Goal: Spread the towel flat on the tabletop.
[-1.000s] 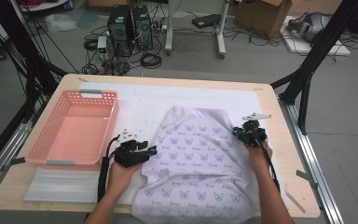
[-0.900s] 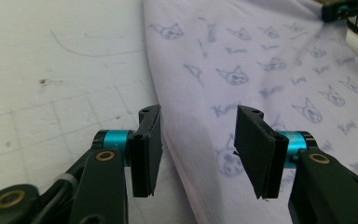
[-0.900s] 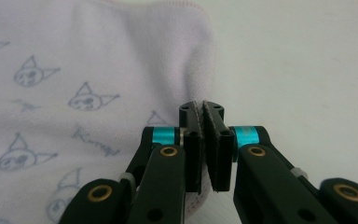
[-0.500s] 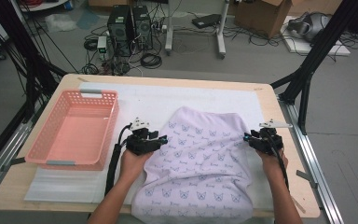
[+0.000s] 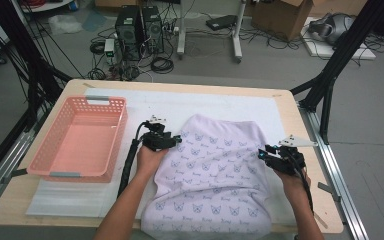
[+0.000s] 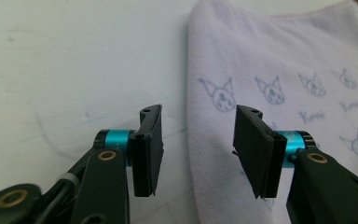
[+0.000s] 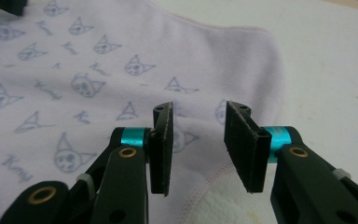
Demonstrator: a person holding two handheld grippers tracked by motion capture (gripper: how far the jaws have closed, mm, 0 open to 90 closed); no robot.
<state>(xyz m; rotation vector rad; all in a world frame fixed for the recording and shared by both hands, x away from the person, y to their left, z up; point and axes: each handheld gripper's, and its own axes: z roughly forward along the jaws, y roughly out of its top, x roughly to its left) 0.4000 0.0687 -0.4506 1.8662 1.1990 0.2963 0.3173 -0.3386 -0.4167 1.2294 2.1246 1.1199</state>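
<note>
Right gripper level over blanket edge, jaws parted.

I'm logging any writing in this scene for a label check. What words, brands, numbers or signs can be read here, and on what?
Small script word repeated between the cat faces on the lilac blanket: too blurred to read for sure.
Pink basket: no lettering shows.
Black computer towers and cardboard box on the floor: any marks too small to read.

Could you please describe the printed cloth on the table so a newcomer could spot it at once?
On the wooden table lies a white mat; right of the pink basket on it sits the cloth. It is pale lilac, printed all over with small cat faces.
</note>
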